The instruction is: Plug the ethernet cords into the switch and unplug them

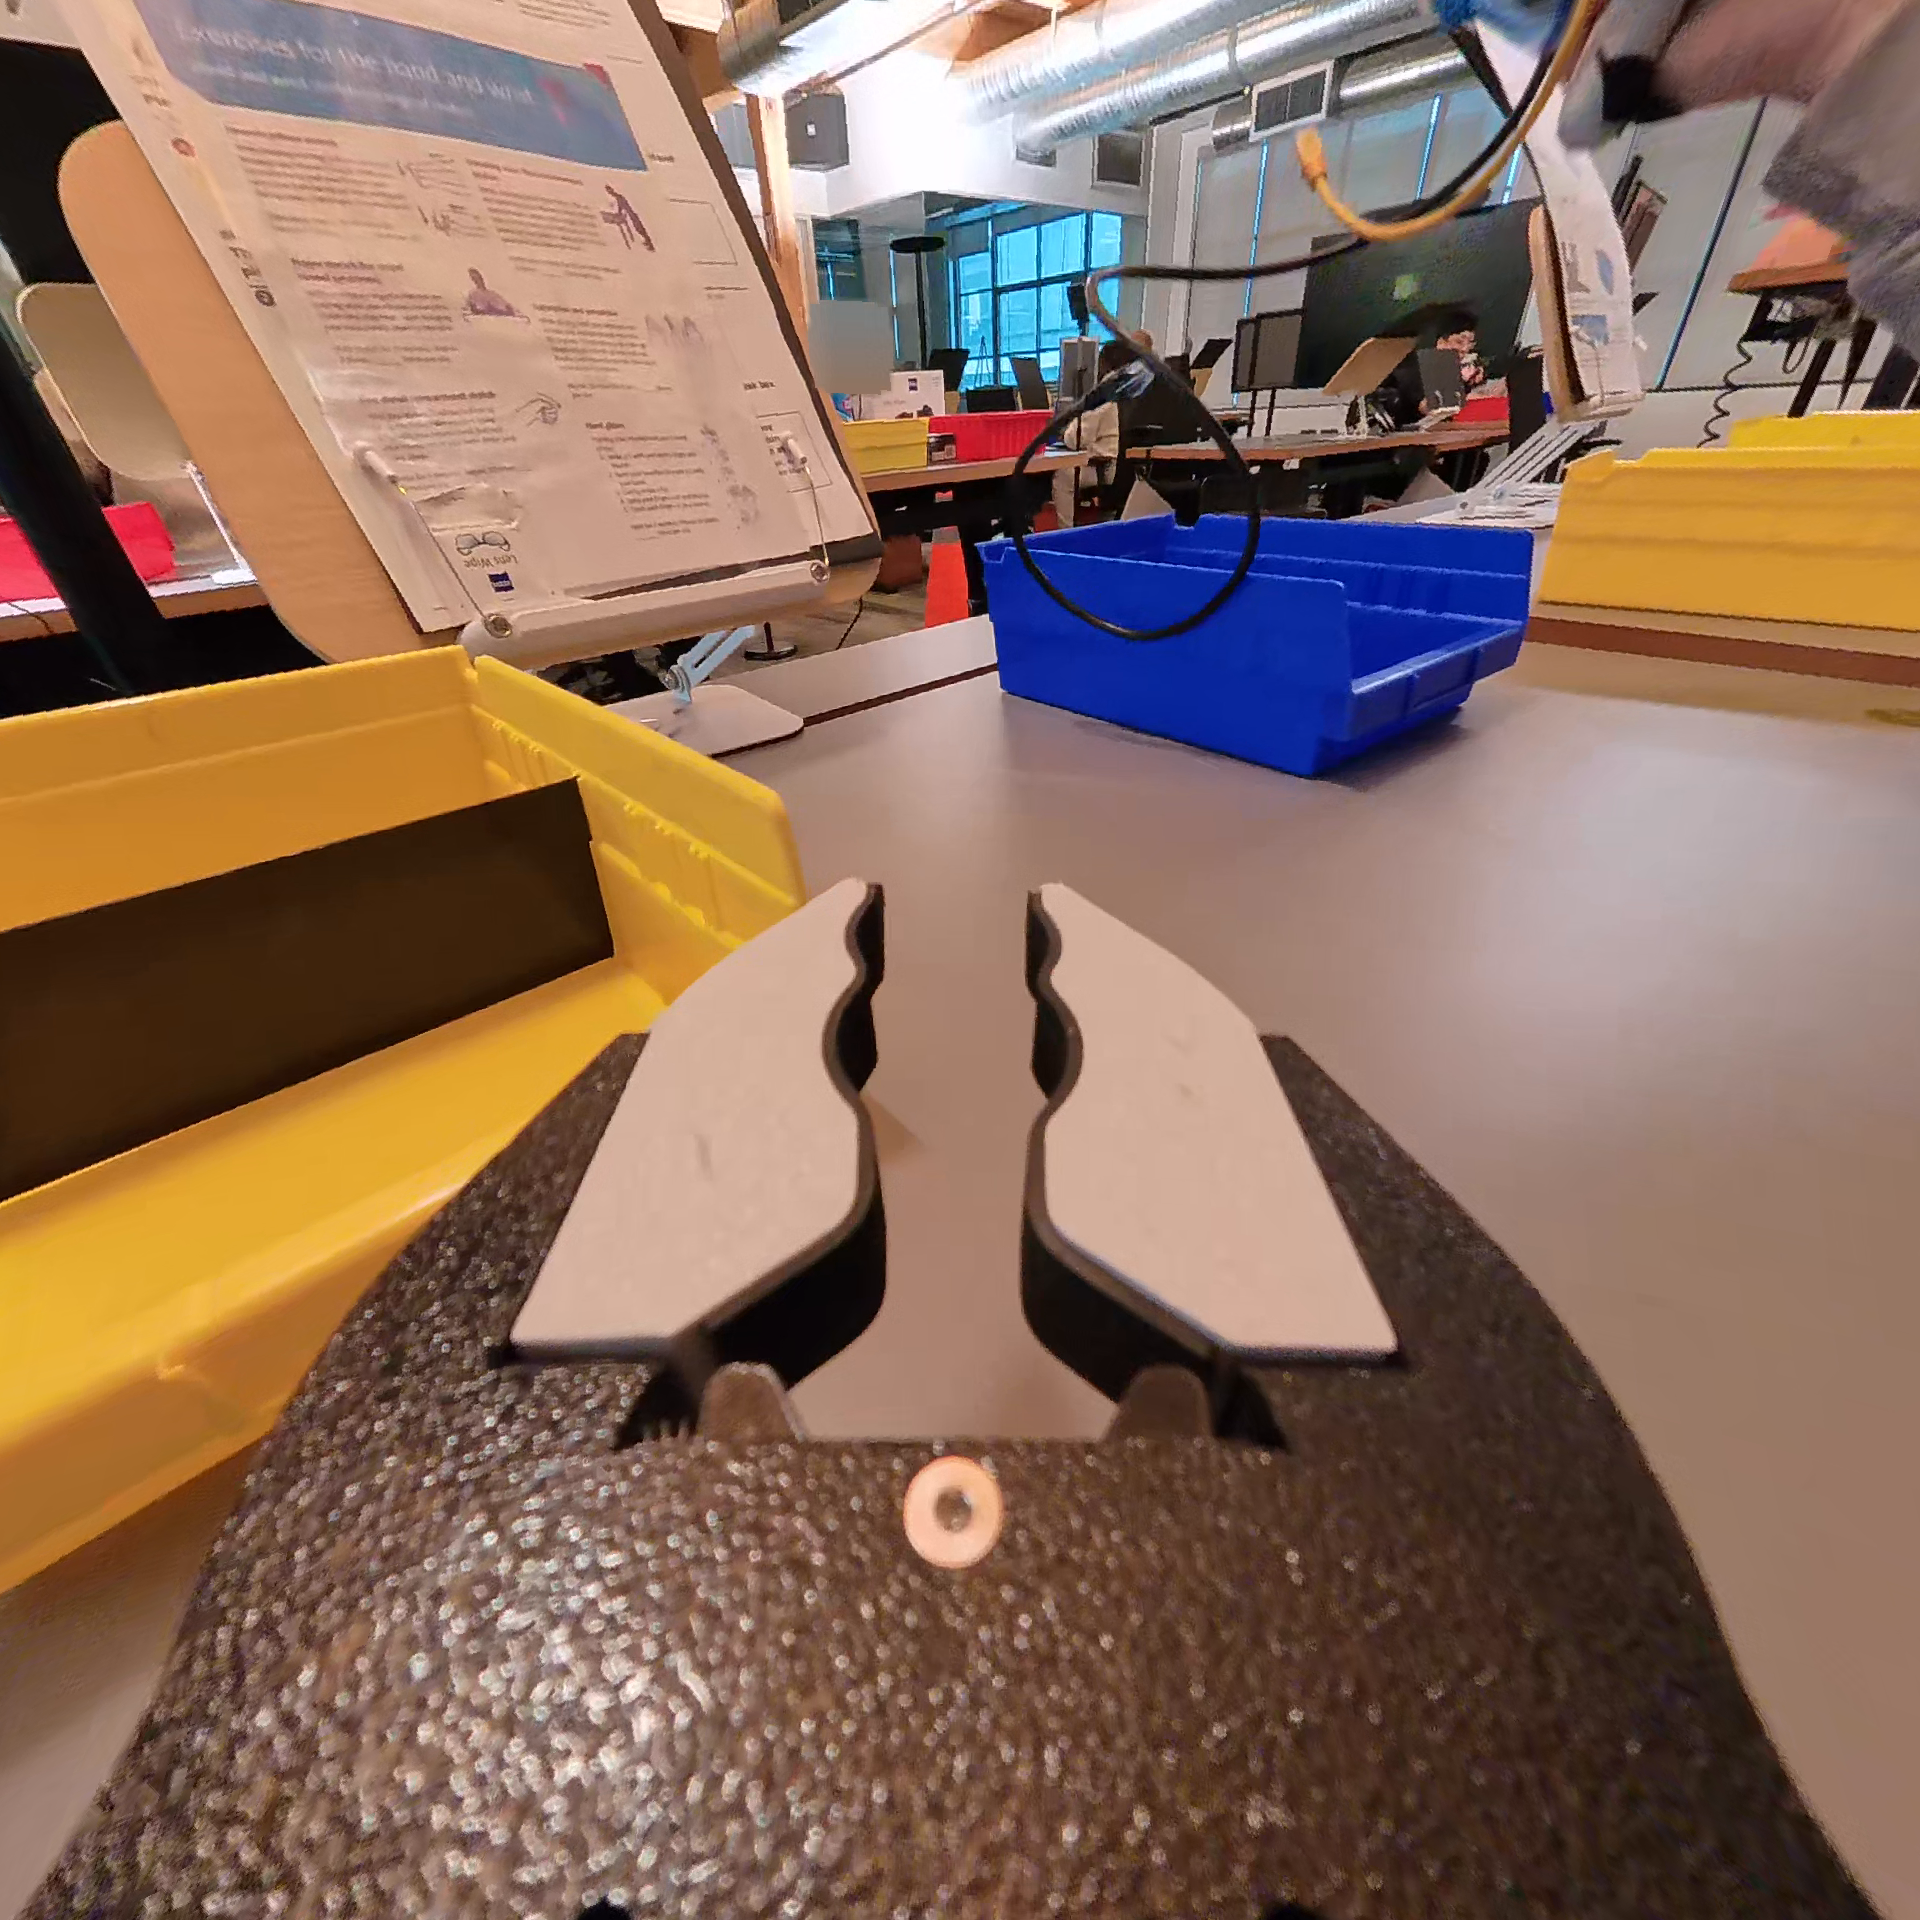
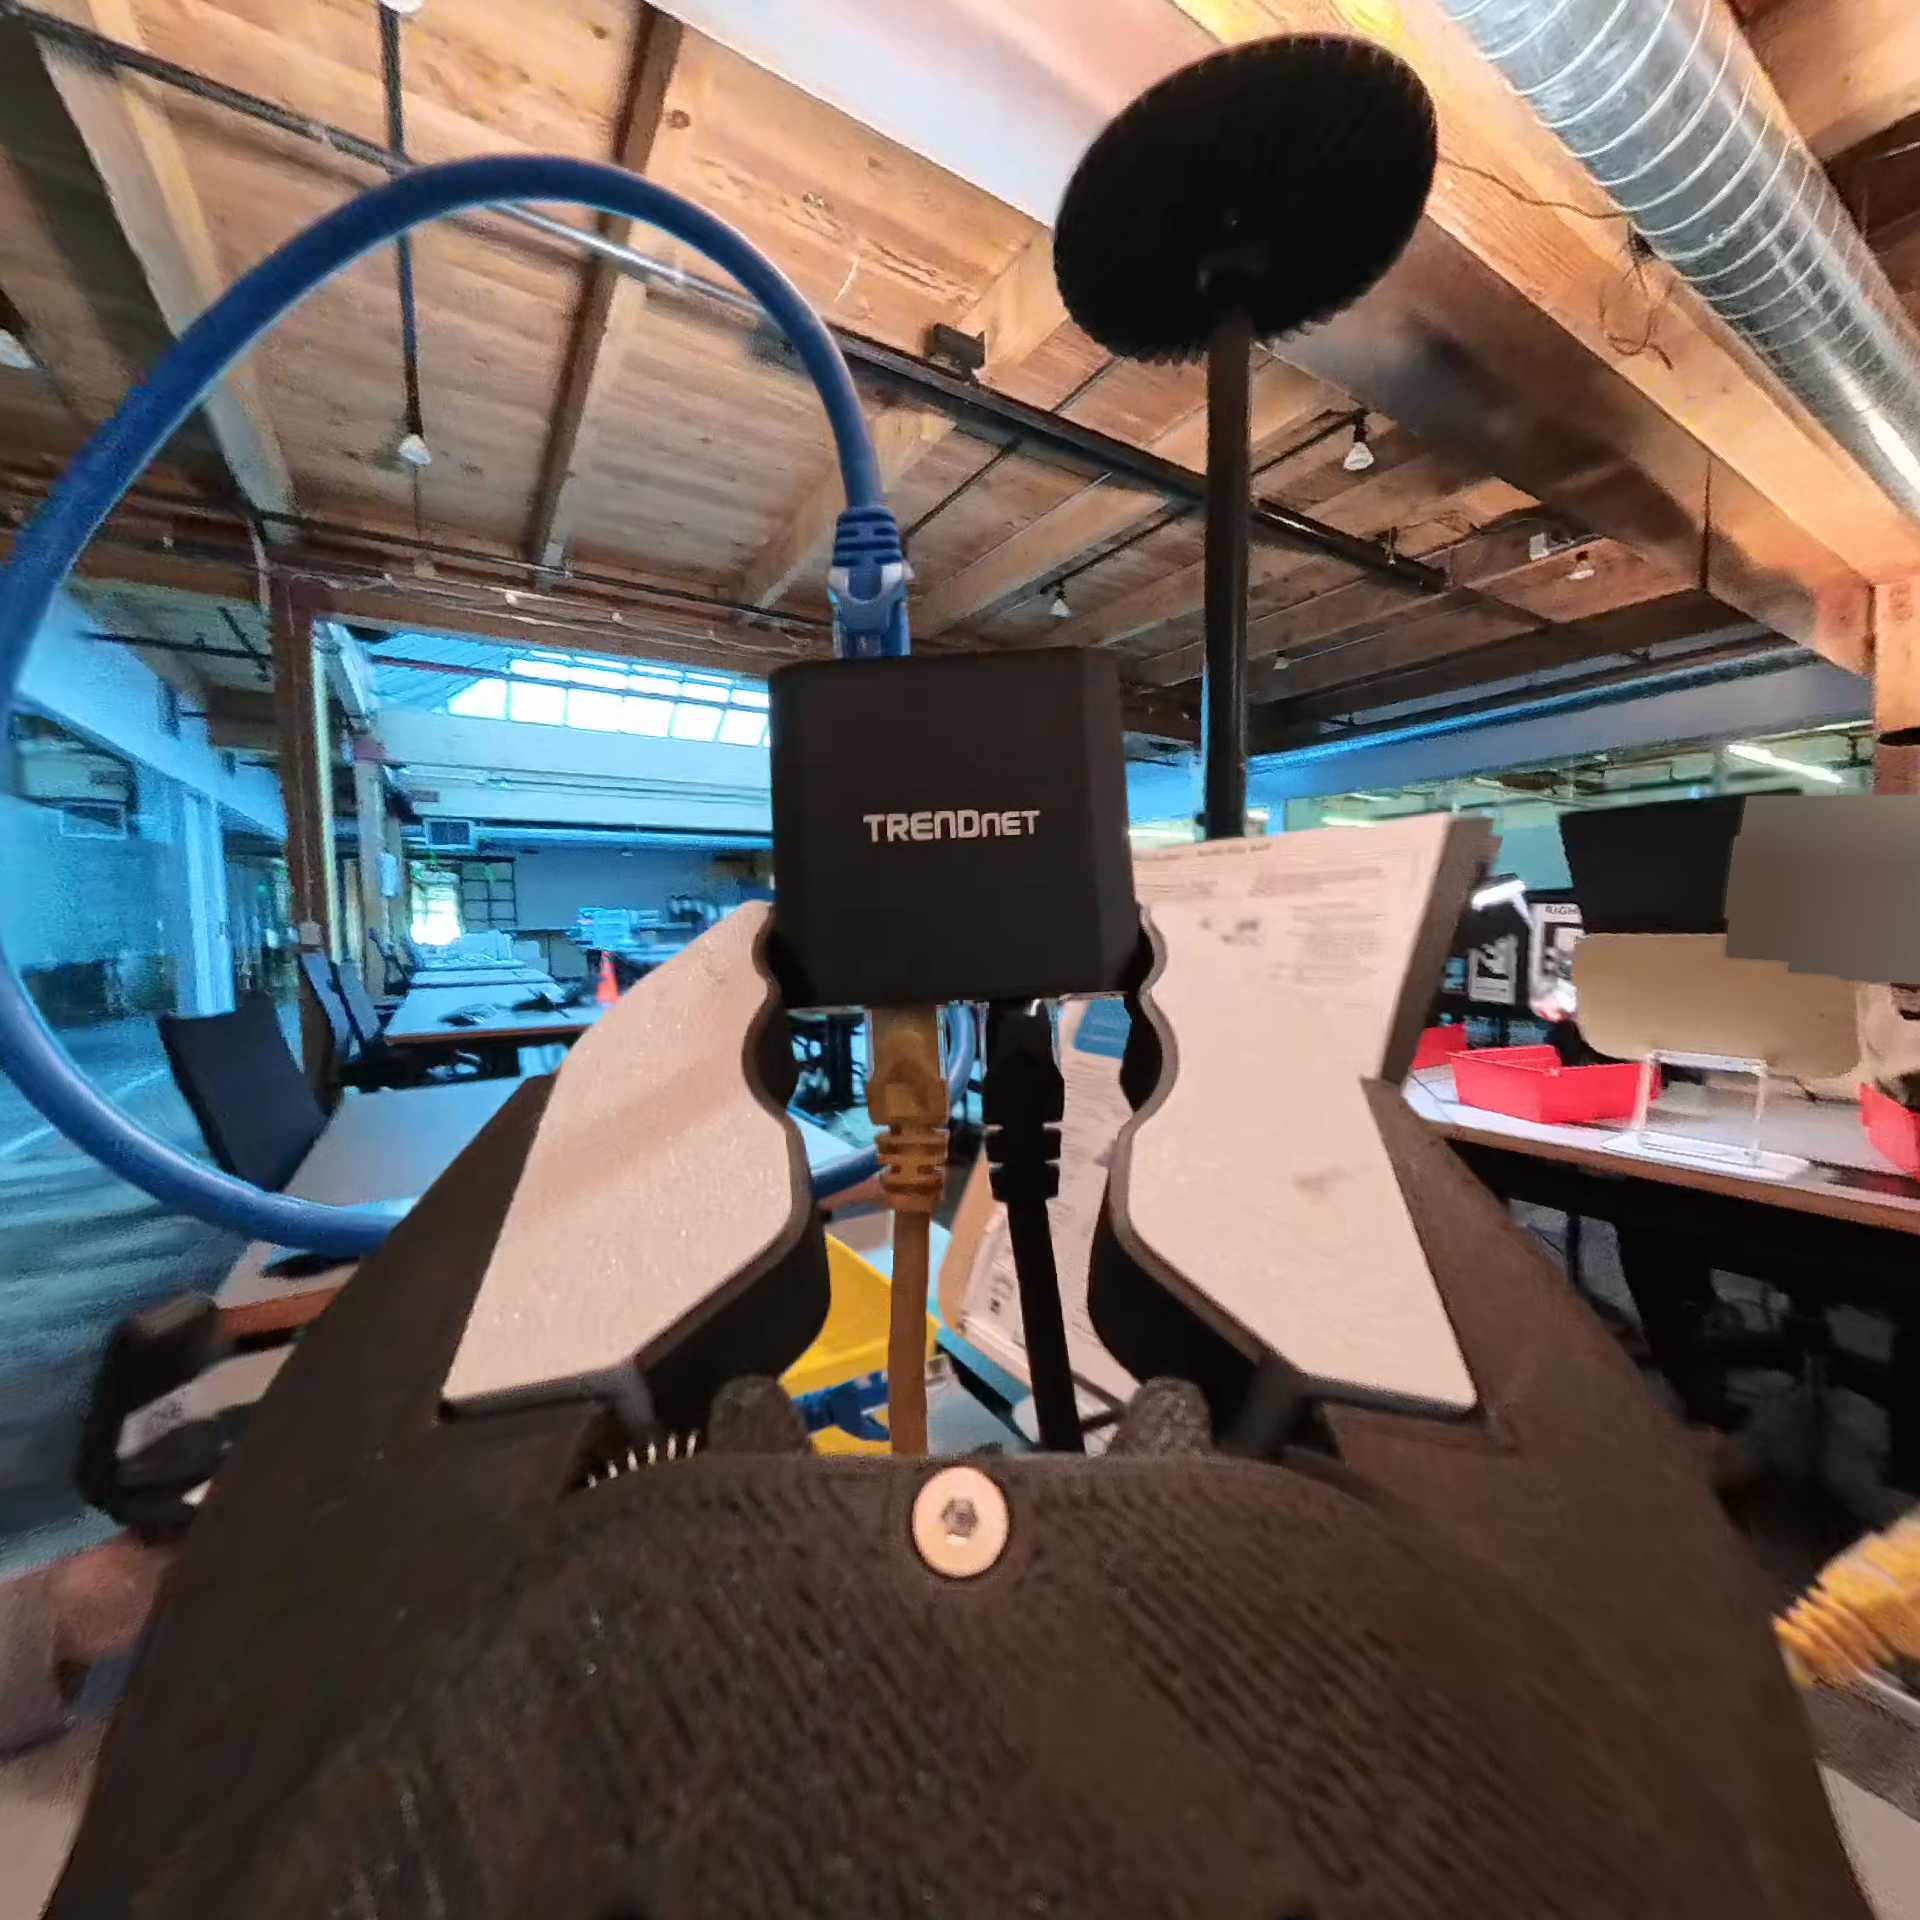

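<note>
In the right wrist view my right gripper (image 2: 956,961) is shut on a small black switch (image 2: 951,821) and holds it high in the air. A blue ethernet cord (image 2: 868,582) is plugged into its far side and loops round to the left. A yellow cord (image 2: 909,1101) and a black cord (image 2: 1023,1112) are plugged into its near side, between the fingers. In the left wrist view my left gripper (image 1: 956,914) is open and empty, low over the grey table (image 1: 1455,987). The black cord (image 1: 1143,629) and the yellow cord (image 1: 1382,229) hang from the upper right.
A yellow bin (image 1: 312,1195) with a black divider sits close on the left of my left gripper. A blue bin (image 1: 1247,665) stands ahead, another yellow bin (image 1: 1745,540) at the right. A document stand (image 1: 499,343) with a printed sheet rises behind the near bin. One gripper's finger ends stand about 50 centimetres off the other's.
</note>
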The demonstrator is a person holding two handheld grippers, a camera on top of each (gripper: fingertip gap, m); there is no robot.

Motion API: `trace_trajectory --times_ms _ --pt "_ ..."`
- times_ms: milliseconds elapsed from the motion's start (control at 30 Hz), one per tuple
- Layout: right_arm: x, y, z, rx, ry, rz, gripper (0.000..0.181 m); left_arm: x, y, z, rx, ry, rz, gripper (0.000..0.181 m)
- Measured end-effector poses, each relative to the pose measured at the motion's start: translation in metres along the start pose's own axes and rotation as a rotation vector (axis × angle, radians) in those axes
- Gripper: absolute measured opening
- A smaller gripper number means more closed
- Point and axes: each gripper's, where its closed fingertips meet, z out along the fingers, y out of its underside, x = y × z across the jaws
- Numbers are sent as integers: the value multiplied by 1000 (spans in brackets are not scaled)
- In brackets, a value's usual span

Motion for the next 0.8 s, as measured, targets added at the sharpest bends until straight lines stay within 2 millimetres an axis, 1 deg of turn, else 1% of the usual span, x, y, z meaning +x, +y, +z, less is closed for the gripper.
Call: trace_trajectory --times_ms 100,167,233,333,367,433,467,500,533,600,667,733,800 --pt "-18 -24 11 88 -41 71 61 2 2 2 -17 9 8 25" --pt "-27 -32 19 113 -50 85 62 2 3 3 -26 9 8 25" --pt "-30 -39 25 128 -45 77 62 1 3 3 -27 7 6 25" --pt "-18 -53 27 155 19 32 62 2 2 2 -17 10 7 24" --pt "-16 -55 26 135 14 7 62 2 1 1 -10 10 7 24" --pt "-2 -55 22 102 73 -34 62 1 -1 0 4 8 6 23" --pt "4 -49 19 64 87 -70 62 1 -1 -1 10 8 5 23" --pt "10 -38 16 14 98 -102 62 1 -2 -1 14 7 3 23" --pt "19 -25 12 -32 122 -103 62 1 -2 -2 16 6 2 23" --pt "38 8 1 -101 158 -52 62 1 -2 -1 14 11 3 22" --pt "59 42 -12 -96 191 70 62 2 -1 -1 6 15 5 22" --pt "82 82 -28 -99 217 215 62 3 -1 0 2 25 7 22" --pt "110 122 -50 -85 337 352 62 5 -1 -1 8 32 11 18"
